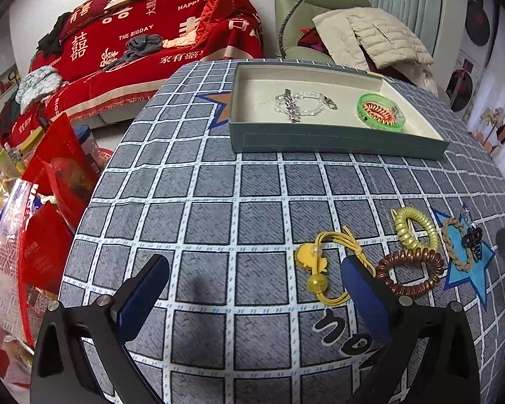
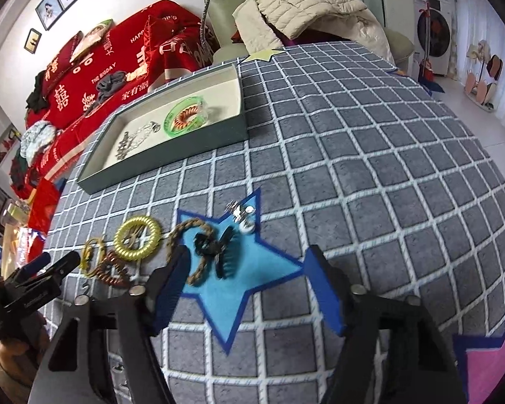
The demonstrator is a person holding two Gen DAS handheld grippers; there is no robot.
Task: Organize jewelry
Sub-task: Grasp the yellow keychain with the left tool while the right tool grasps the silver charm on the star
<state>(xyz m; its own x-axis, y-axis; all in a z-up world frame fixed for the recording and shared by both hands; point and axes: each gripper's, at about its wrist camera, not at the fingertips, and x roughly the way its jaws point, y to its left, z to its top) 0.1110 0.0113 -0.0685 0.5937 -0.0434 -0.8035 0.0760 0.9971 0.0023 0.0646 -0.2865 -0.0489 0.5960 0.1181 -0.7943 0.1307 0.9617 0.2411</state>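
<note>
A grey tray [image 1: 336, 141] [image 2: 171, 155] with a cream lining holds a crystal bracelet [image 1: 303, 102] [image 2: 136, 138] and a green bangle [image 1: 380, 111] [image 2: 185, 118] around a copper coil tie. On the checked tablecloth lie a yellow bead hair tie [image 1: 320, 269] [image 2: 92, 257], a gold coil tie [image 1: 414, 229] [image 2: 137, 237], a copper coil tie [image 1: 410, 272] [image 2: 116, 271], a braided tan loop [image 1: 454, 245] [image 2: 192, 252], a black hair claw [image 1: 473, 242] [image 2: 219, 252] and a silver piece [image 2: 242, 215]. My left gripper [image 1: 256, 286] is open and empty beside the yellow tie. My right gripper [image 2: 249, 276] is open and empty just short of the claw.
The left gripper shows at the left edge of the right wrist view [image 2: 33, 286]. A sofa with a red cover [image 1: 151, 40] and an armchair with a cream jacket [image 1: 370, 37] stand behind the table. Red bags [image 1: 50, 202] are stacked off the table's left edge.
</note>
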